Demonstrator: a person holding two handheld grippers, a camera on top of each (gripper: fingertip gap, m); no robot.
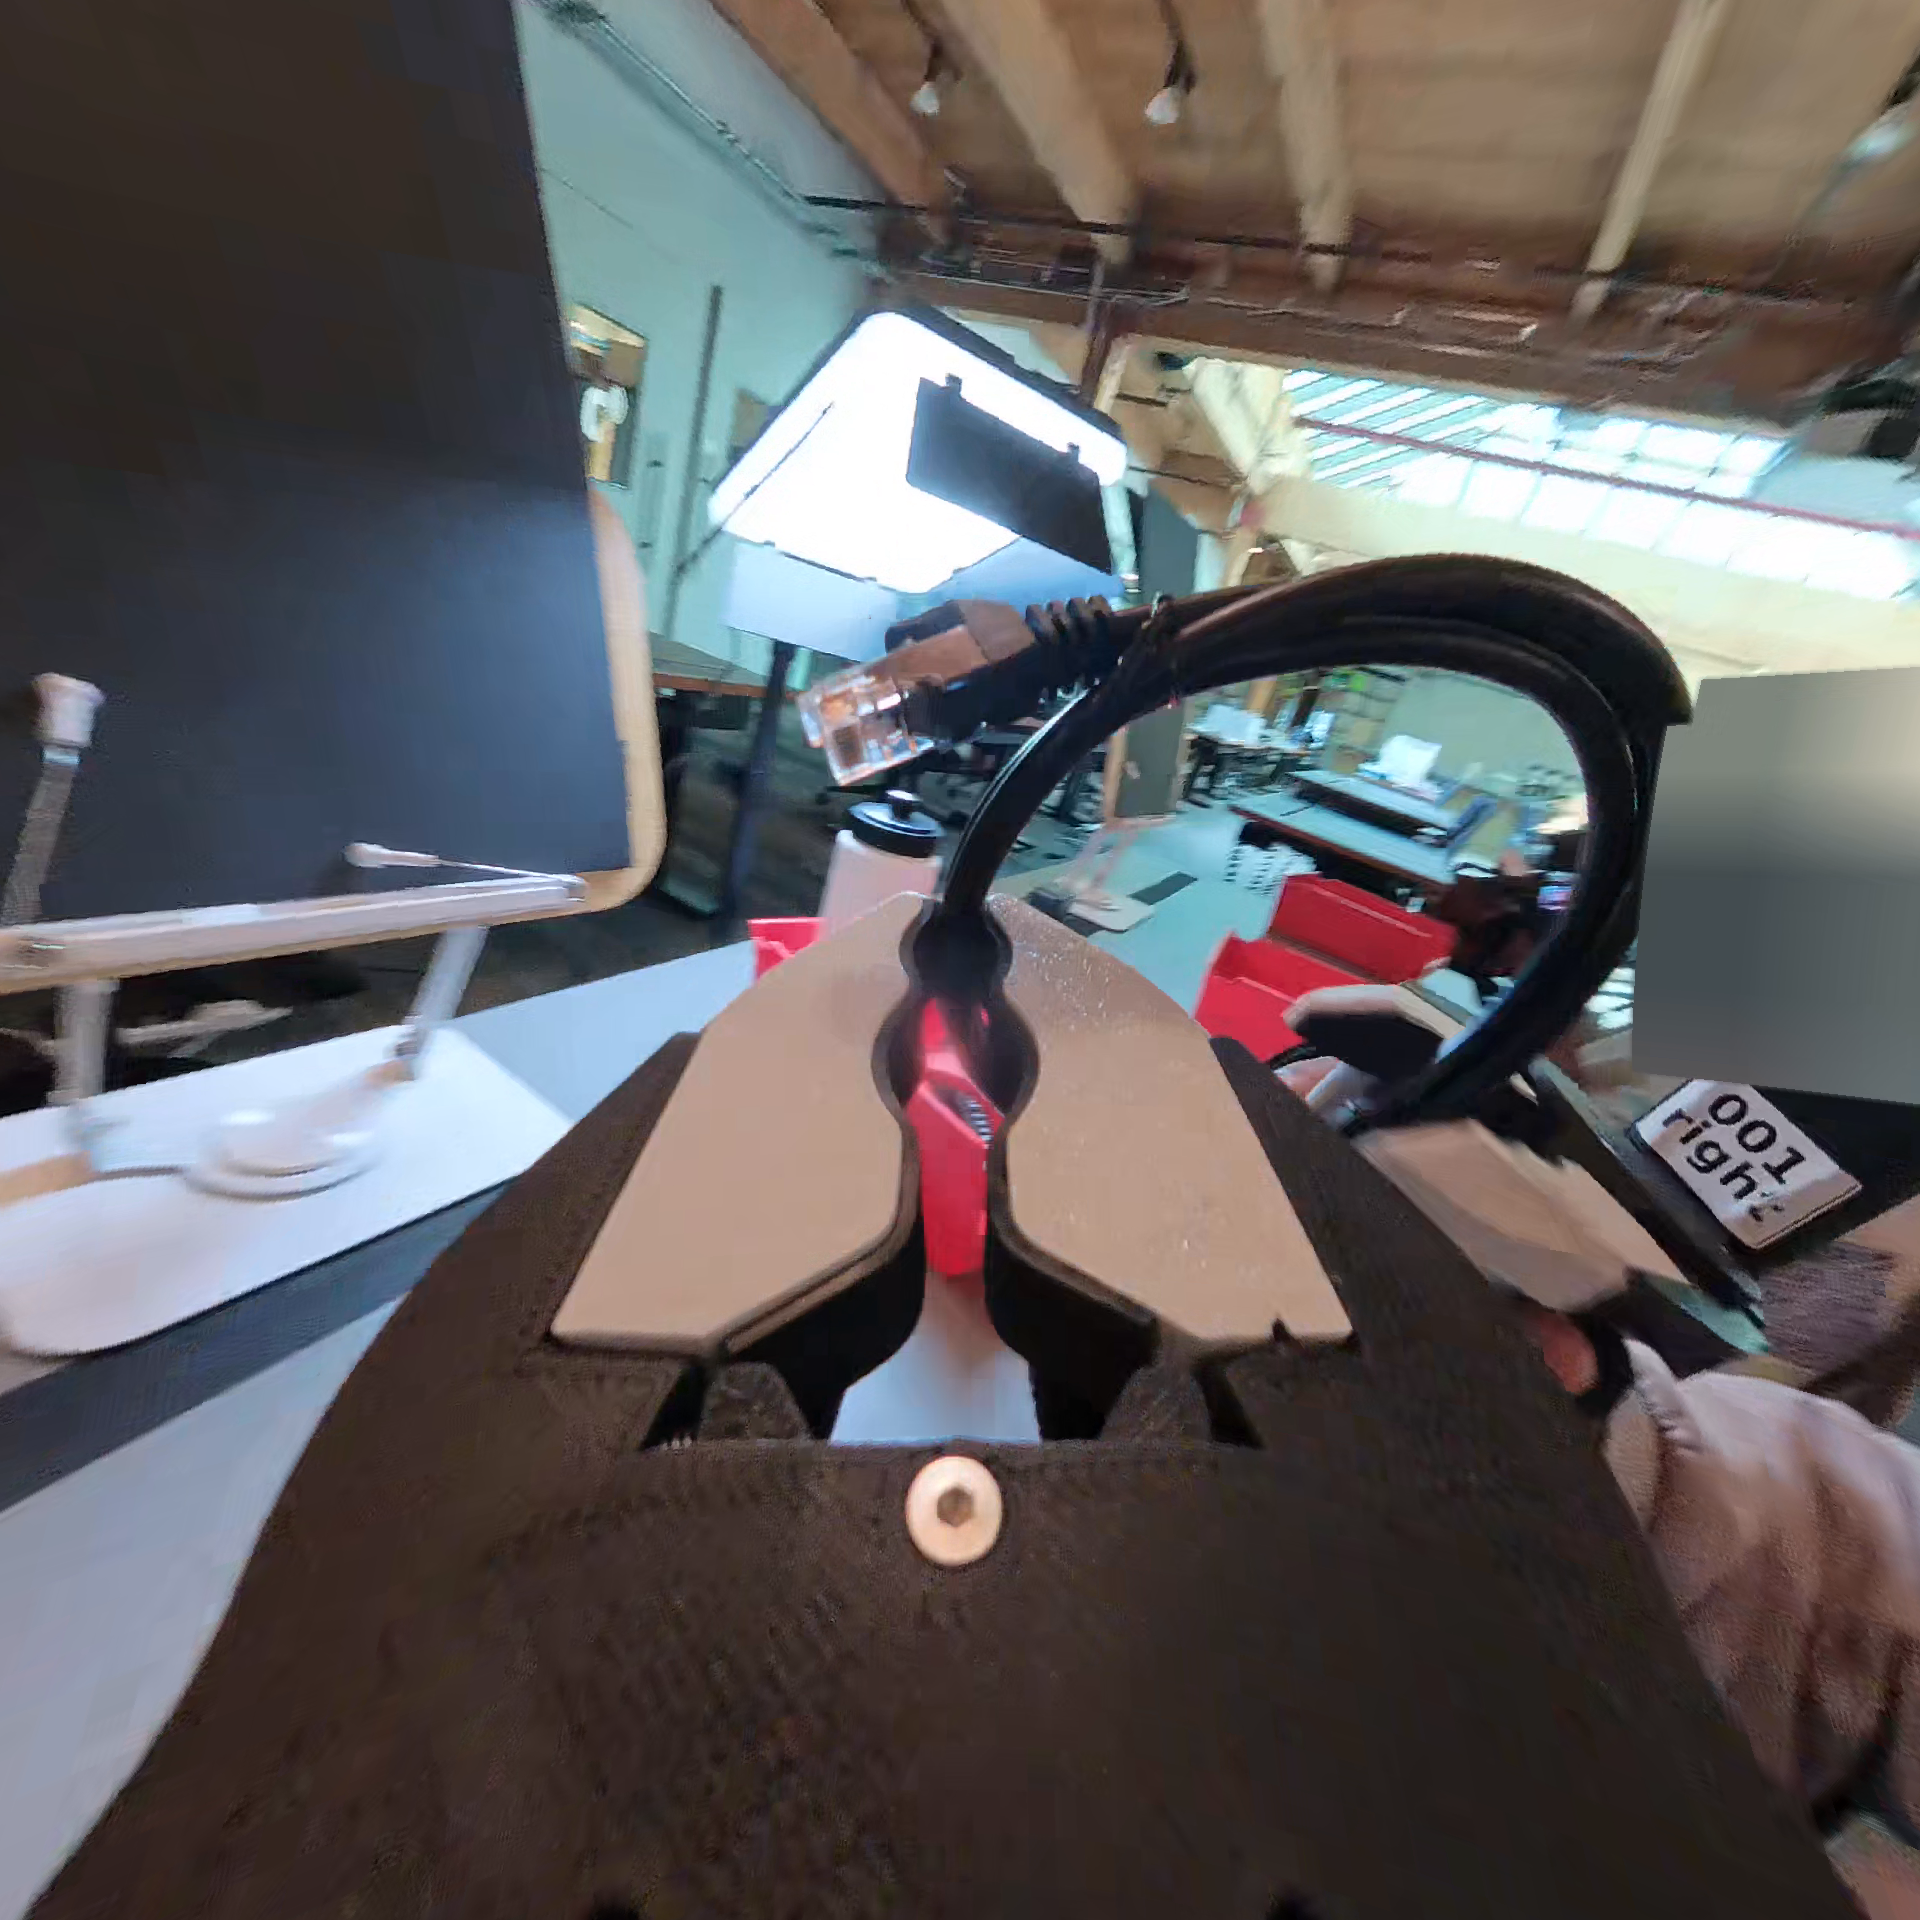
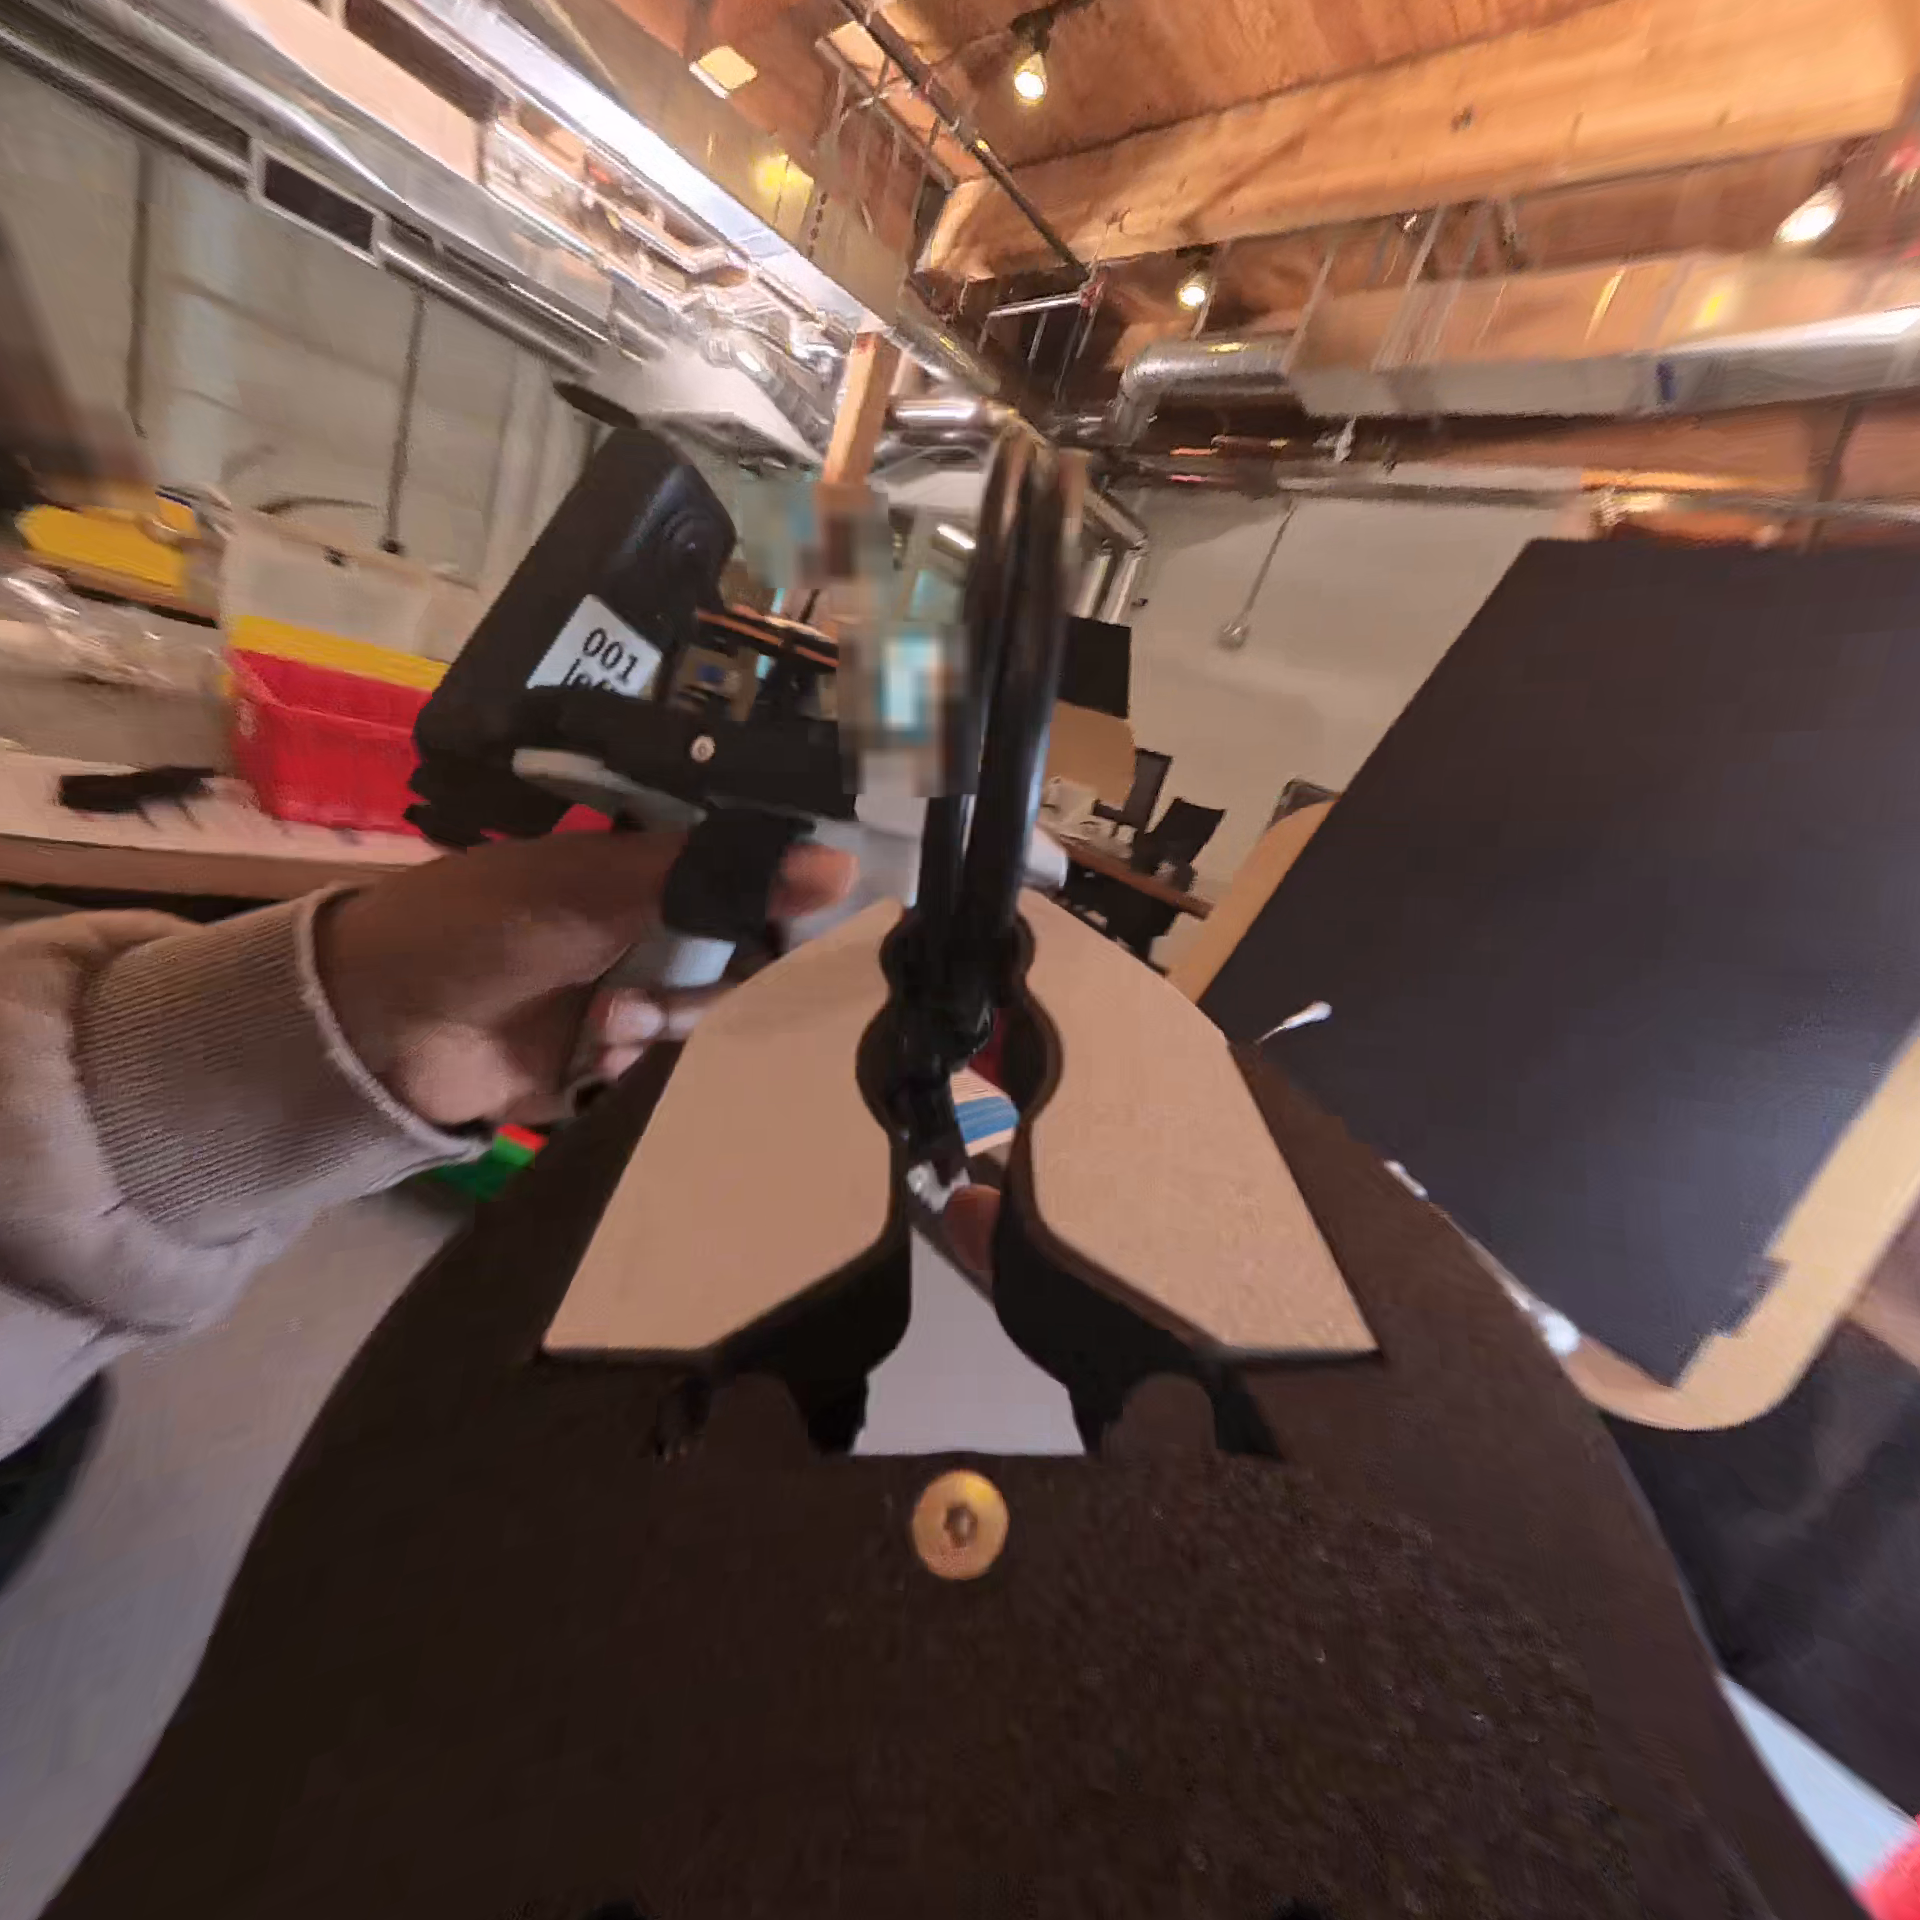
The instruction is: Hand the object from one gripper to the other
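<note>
- The left tongs [image 1: 958, 940] are pressed together on a bundled black cable [image 1: 1351, 634], pinching one end of the loop in the rounded notch near the fingertips; the grey pads [image 1: 769, 1132] almost meet along their length.
- The right tongs [image 2: 956, 951] are likewise clamped on the same black cable [image 2: 1013, 644], with the strands caught in the notch between the pads [image 2: 1153, 1164].
- So the cable is held by both tongs at once, lifted clear above the white counter [image 1: 166, 1558].
- In the left wrist view the cable rises from the left tongs, arches over to the right and comes down at the right tongs [image 1: 1361, 1127], which sit just beside and lower right.
- Its clear plastic plug [image 1: 868, 719] sticks out of the top of the arch and points left, slightly downward.
- In the right wrist view the loop is seen edge-on, standing nearly upright from the tongs.
- There the left tongs' own tips are behind a mosaic patch; a hand [image 2: 499, 977] grips that tool's handle.
- Red bins [image 1: 1340, 951] stand on the counter beyond.
</note>
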